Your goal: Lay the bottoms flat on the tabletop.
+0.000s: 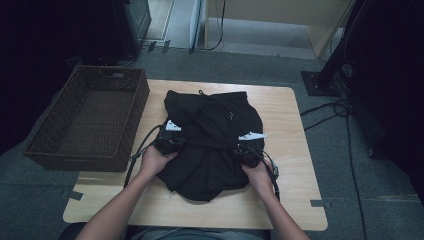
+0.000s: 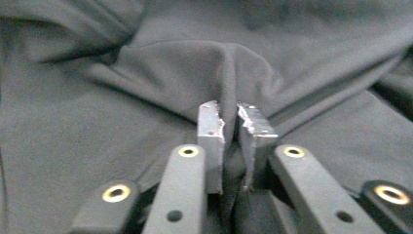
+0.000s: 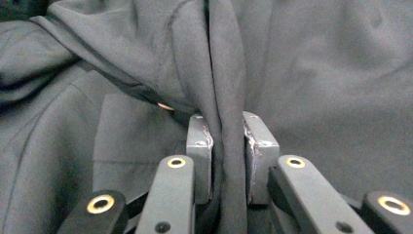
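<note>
High view shows a black hooded garment [image 1: 210,142] lying bunched in the middle of the wooden worktop [image 1: 285,200], its upper part reaching toward the far edge and its lower fold toward the near edge, where the person's forearms come in. Two hands rest on it: the left hand [image 1: 152,161] at the garment's left side, the right hand [image 1: 258,175] at its right side, each with a gripper pressed into the cloth. Left gripper [image 1: 169,140] sits on the garment's left border, nearer the left edge of the worktop; right gripper [image 1: 246,148] sits on the right border, and a pale three-cornered plate shows on top of each. Beyond the worktop's left edge a dark wicker basket [image 1: 37,140] stands, touching or just beside that edge — I cannot tell which. In the left gripper view the fingers [image 2: 210,134] are clenched on a raised pleat of the dark fabric [image 2: 234,73], which is pinched into the narrow gap between them and fans out above. In the right gripper view the fingers [image 3: 199,146] likewise grasp a thicker vertical fold of the fabric [image 3: 221,87] — a seamed edge runs up from the pads, and a small metal eyelet [image 3: 165,106] glints just to the left of them.
</note>
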